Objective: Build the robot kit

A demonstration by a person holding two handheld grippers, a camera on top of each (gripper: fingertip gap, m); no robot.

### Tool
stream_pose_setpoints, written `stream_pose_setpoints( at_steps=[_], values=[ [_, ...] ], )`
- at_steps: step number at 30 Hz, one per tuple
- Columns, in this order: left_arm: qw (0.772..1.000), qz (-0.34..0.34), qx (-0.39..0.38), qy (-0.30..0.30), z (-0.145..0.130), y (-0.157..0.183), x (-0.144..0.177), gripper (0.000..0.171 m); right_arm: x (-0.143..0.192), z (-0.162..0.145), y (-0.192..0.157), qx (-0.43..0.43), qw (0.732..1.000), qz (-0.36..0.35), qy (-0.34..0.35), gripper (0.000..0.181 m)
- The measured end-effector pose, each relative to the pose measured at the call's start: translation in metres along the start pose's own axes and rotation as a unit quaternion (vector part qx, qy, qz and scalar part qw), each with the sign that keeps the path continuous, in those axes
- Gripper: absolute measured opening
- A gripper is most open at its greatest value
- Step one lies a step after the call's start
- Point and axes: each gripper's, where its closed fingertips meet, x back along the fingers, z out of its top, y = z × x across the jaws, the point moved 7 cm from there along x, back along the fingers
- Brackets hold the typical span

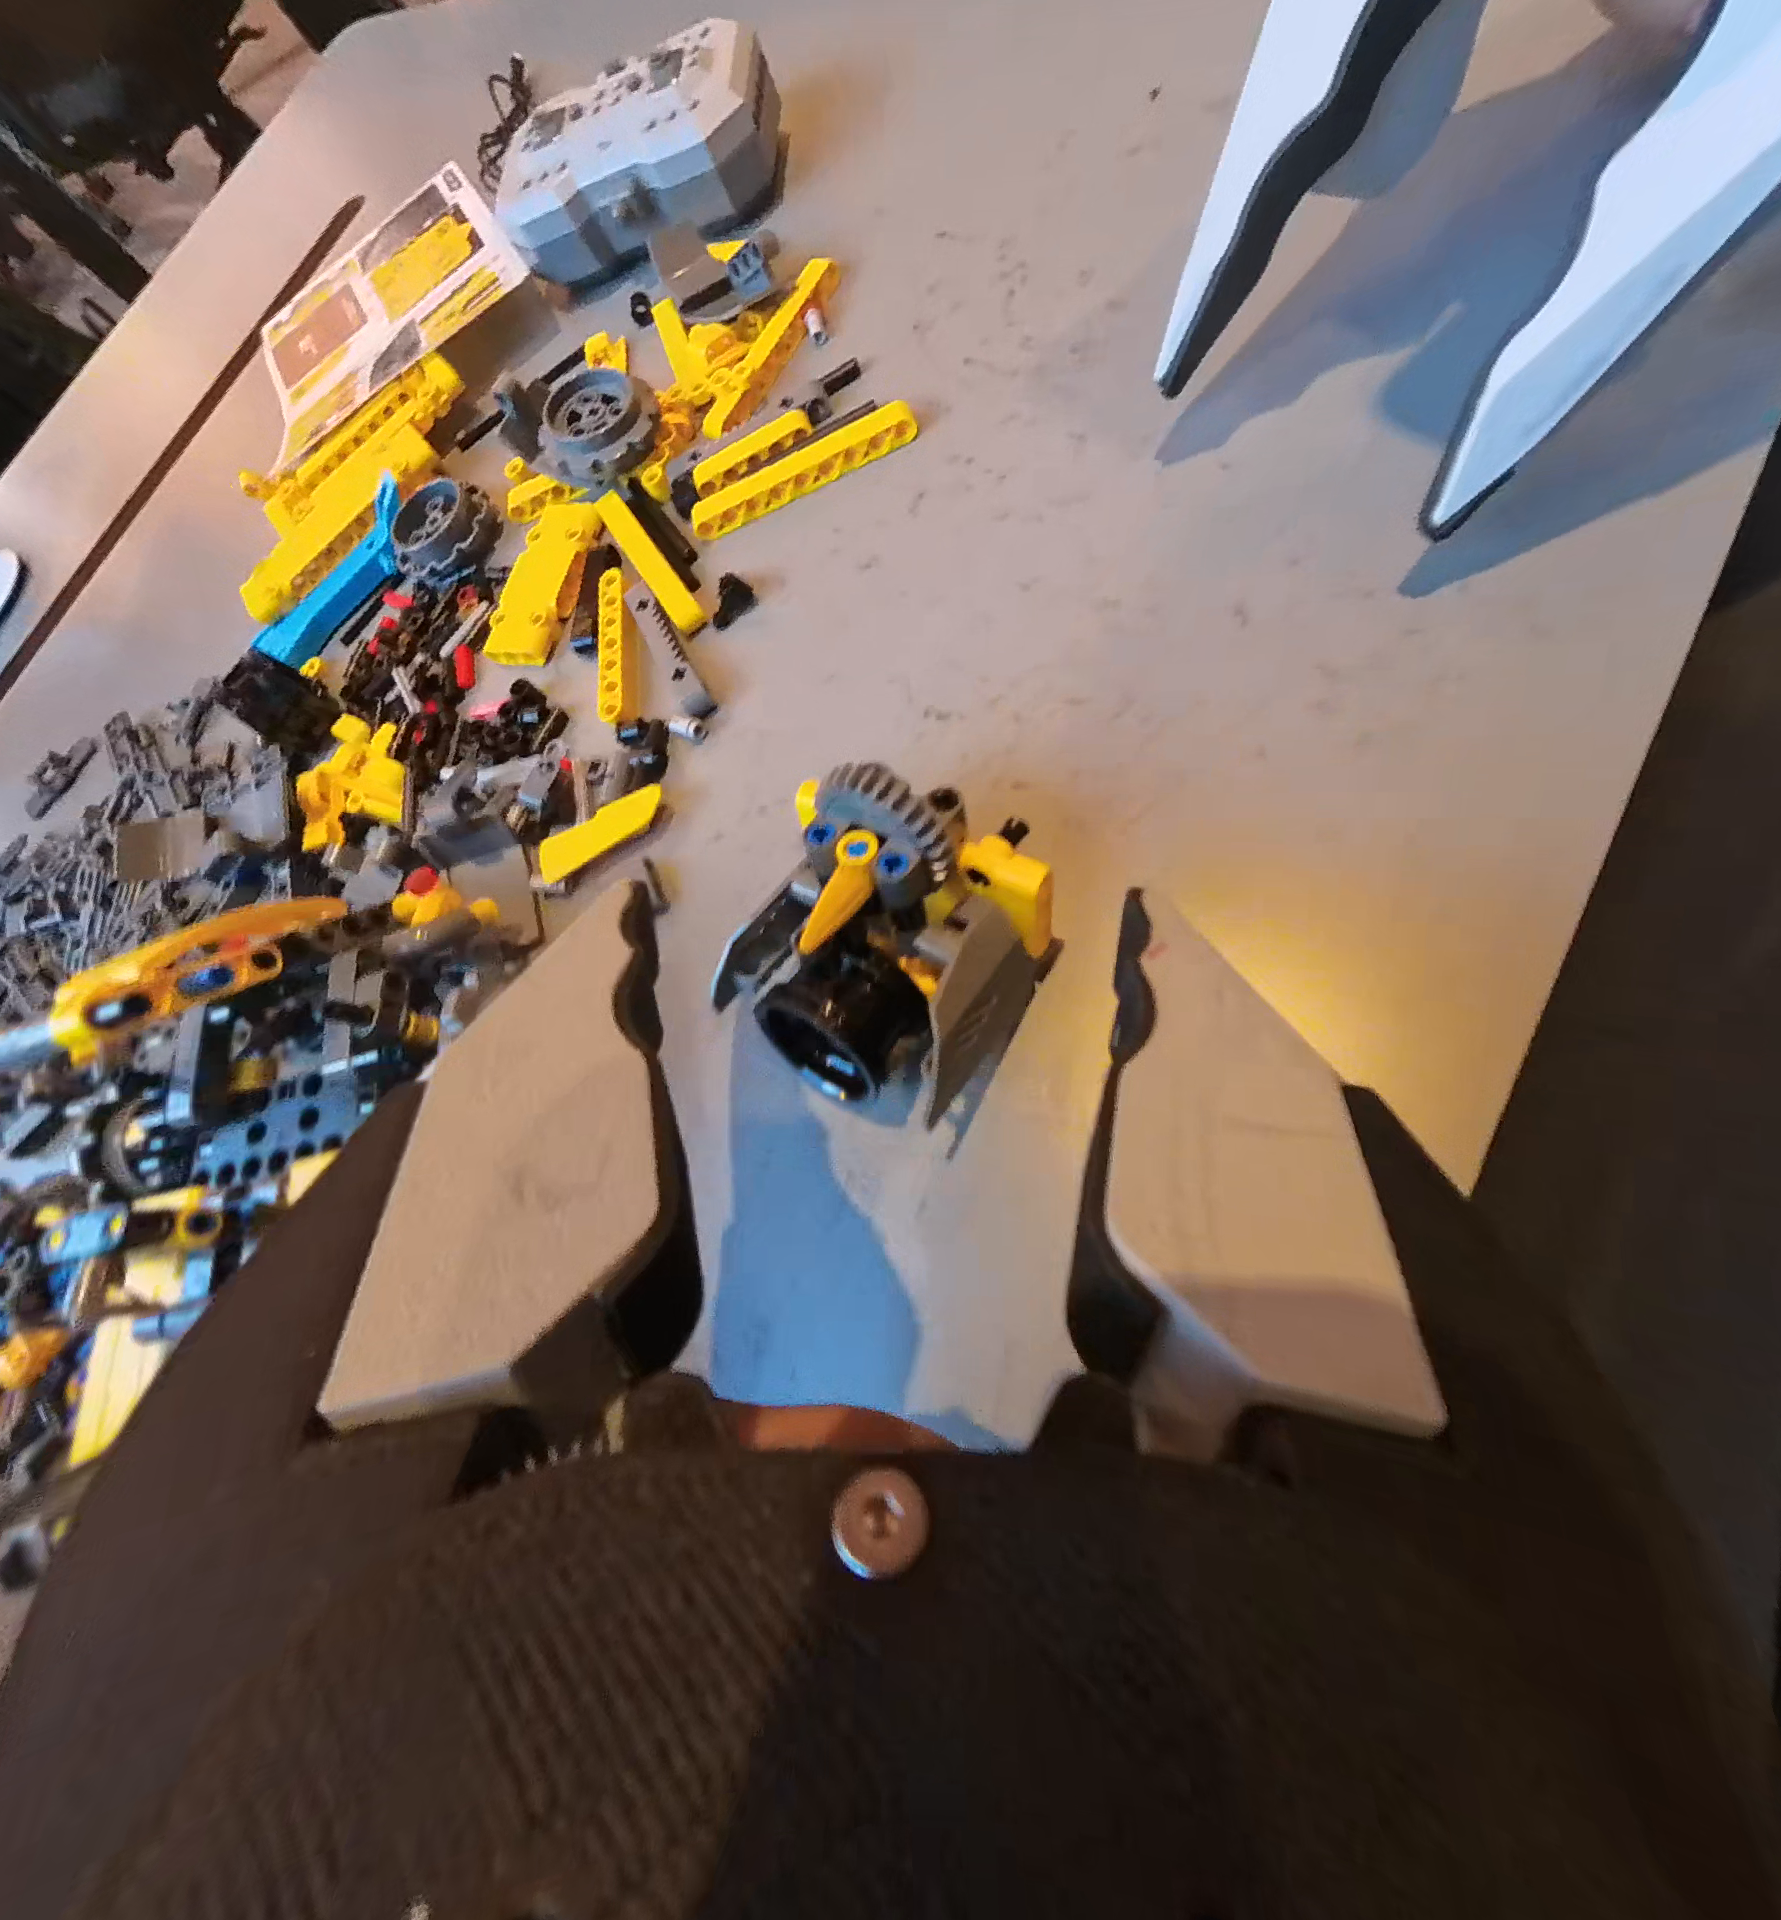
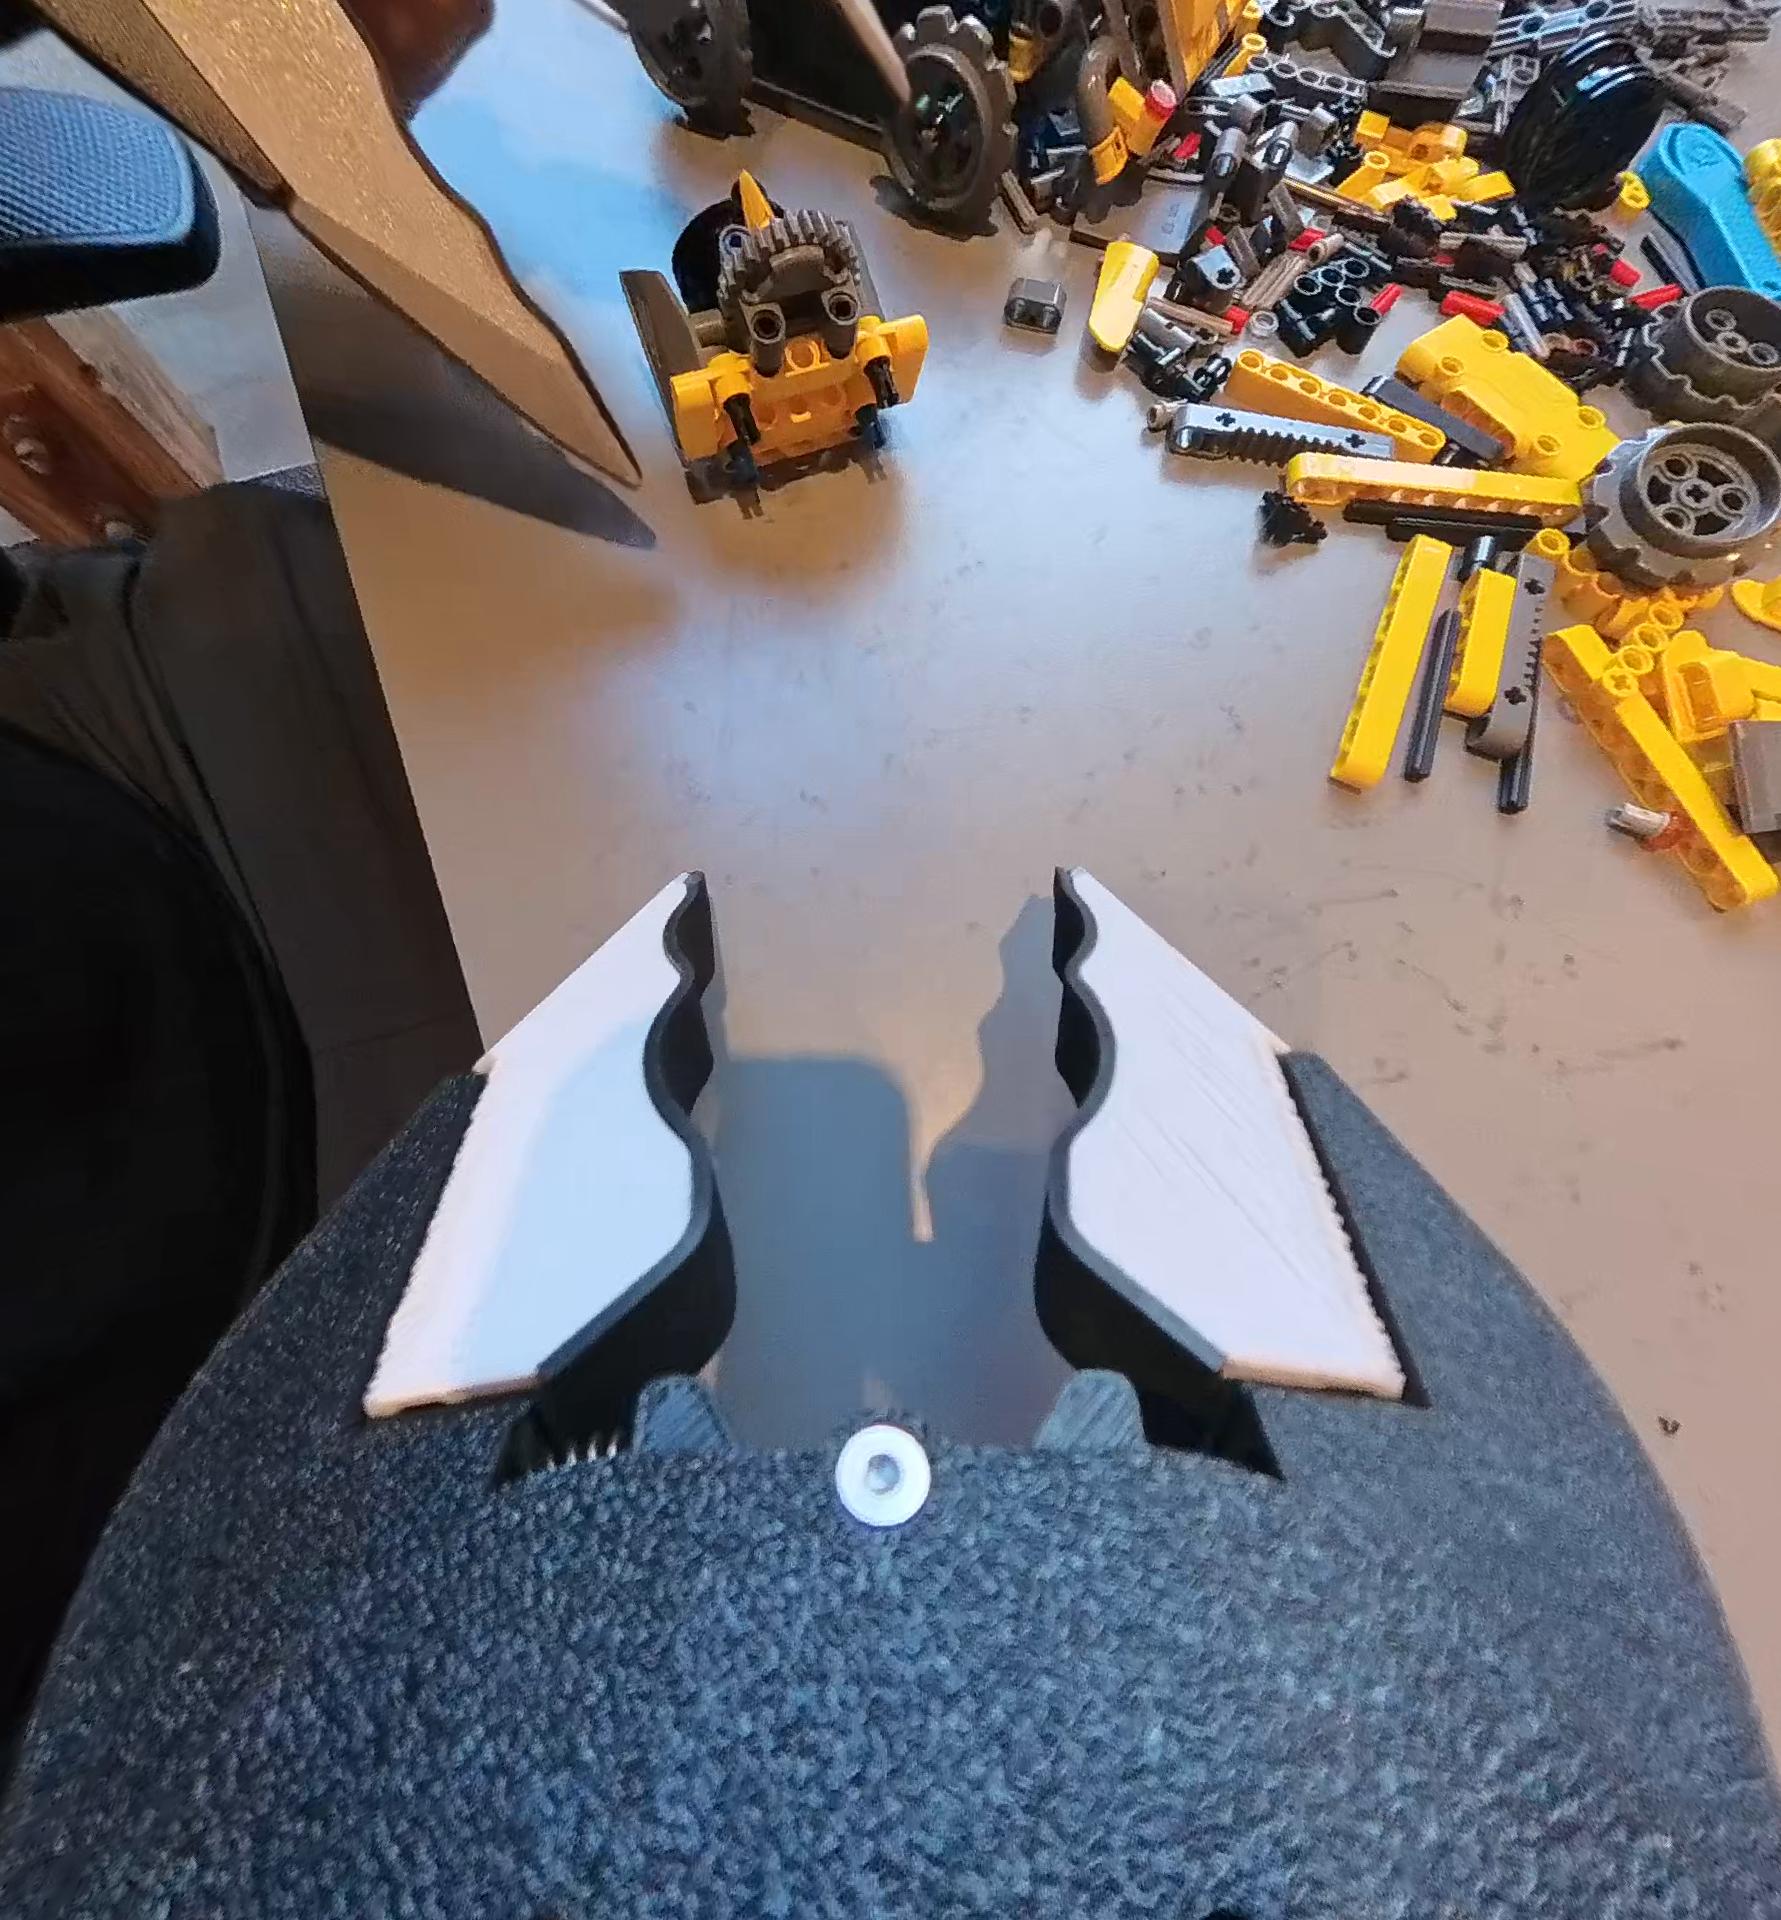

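Note:
A small built assembly (image 1: 891, 935) of yellow, grey and black toy construction parts, with a grey gear on top, stands on the table. My left gripper (image 1: 881, 914) is open, its fingers on either side of the assembly without touching it. The assembly also shows in the right wrist view (image 2: 782, 353), far ahead. My right gripper (image 2: 881, 894) is open and empty above bare table. The right gripper shows in the left wrist view (image 1: 1312, 447) at the upper right. One finger of the left gripper (image 2: 429, 260) shows beside the assembly in the right wrist view.
A wide heap of loose yellow, black and grey parts (image 1: 429, 644) lies left of the assembly, with grey wheels (image 2: 1686, 499), a blue part (image 2: 1717, 208), a grey box (image 1: 647, 156) and a printed leaflet (image 1: 387, 301). The table edge (image 2: 387, 727) runs along the left, beside a chair armrest (image 2: 55, 187).

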Motion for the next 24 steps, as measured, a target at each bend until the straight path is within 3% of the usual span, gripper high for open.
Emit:
stream_pose_setpoints(
  at_steps=[6, 12, 16, 24],
  values=[
    [0.999, 0.016, 0.034, -0.030, -0.026, 0.006, 0.016, 0.084, -0.001, 0.000, 0.000, -0.004, 1.000, 0.011, -0.001, 0.064],
    [0.998, 0.036, 0.048, -0.013, -0.032, 0.013, 0.024, 0.081, -0.007, 0.010, -0.001, -0.013, 0.999, 0.033, 0.014, 0.061],
    [0.998, 0.010, 0.057, -0.026, -0.034, 0.014, 0.021, 0.080, -0.024, 0.027, -0.008, -0.018, 0.998, 0.062, 0.026, 0.065],
    [0.991, -0.065, 0.109, -0.034, -0.036, 0.011, 0.017, 0.077, -0.066, 0.066, -0.014, -0.006, 0.993, 0.106, 0.047, 0.089]
  ],
)
